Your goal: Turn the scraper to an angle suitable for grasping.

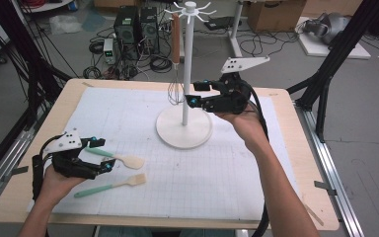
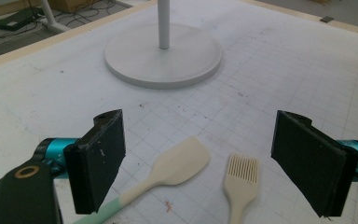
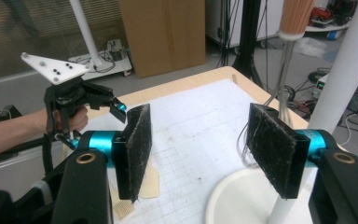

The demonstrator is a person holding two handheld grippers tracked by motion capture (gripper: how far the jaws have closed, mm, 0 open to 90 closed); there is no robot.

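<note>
Left gripper [image 1: 101, 154]: lower left of the high view, jaws spread, nothing clasped.
Right gripper [image 1: 201, 94]: centre right, beside the stand [image 1: 184, 129], jaws apart and empty.
Spatula [image 2: 179, 163]: low centre of the left gripper view, between the jaws, untouched.
Brush [image 2: 241, 177]: just beside it.
Whisk [image 1: 176, 59]: hangs from the stand's top.
Writing: none readable.
Open room: gridded mat [image 1: 227, 173] bare at lower right.
</note>
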